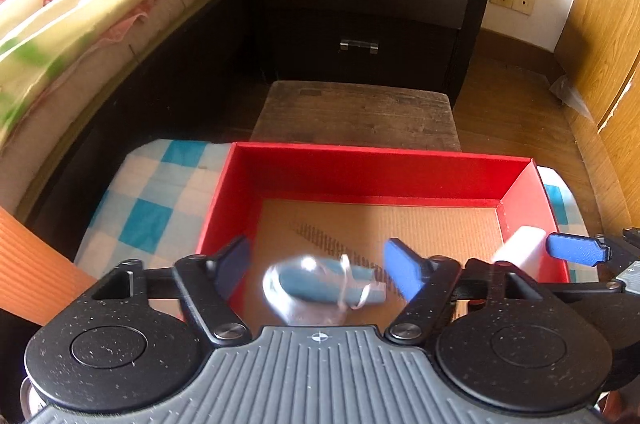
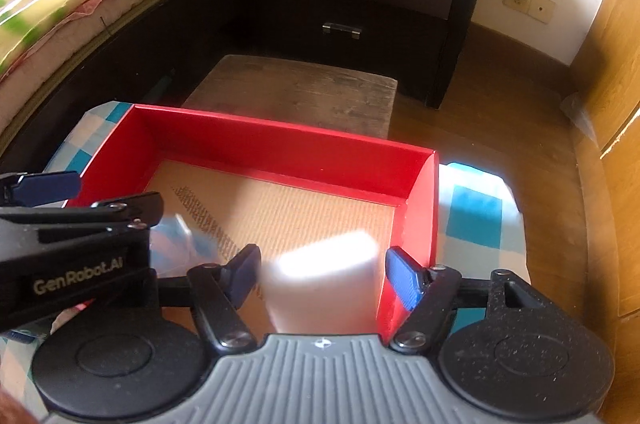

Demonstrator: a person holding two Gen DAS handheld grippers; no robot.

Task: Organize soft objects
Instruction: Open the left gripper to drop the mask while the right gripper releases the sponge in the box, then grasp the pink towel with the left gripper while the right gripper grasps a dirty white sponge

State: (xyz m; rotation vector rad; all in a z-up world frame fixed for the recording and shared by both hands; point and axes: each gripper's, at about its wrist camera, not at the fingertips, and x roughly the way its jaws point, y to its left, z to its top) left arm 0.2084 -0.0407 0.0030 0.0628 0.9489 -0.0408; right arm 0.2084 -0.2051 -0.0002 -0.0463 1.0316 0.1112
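Note:
A red box (image 1: 380, 166) with a tan cardboard floor sits on a blue-and-white checked cloth (image 1: 152, 200); it also shows in the right wrist view (image 2: 280, 140). My left gripper (image 1: 318, 264) is open over the box's near left part. A blue soft item in a clear plastic wrap (image 1: 324, 284), blurred, is between its fingers without touching them. My right gripper (image 2: 324, 272) is open over the box's near right corner. A white foam block (image 2: 324, 288), blurred, is between its fingers; it also shows in the left wrist view (image 1: 520, 248).
A worn wooden stool (image 1: 356, 114) stands just behind the box. A dark two-drawer nightstand (image 1: 360, 0) is behind it. A bed with a floral quilt (image 1: 80, 4) runs along the left. A wooden wardrobe (image 1: 604, 24) is at the right. An orange mat (image 1: 36, 264) lies at the left.

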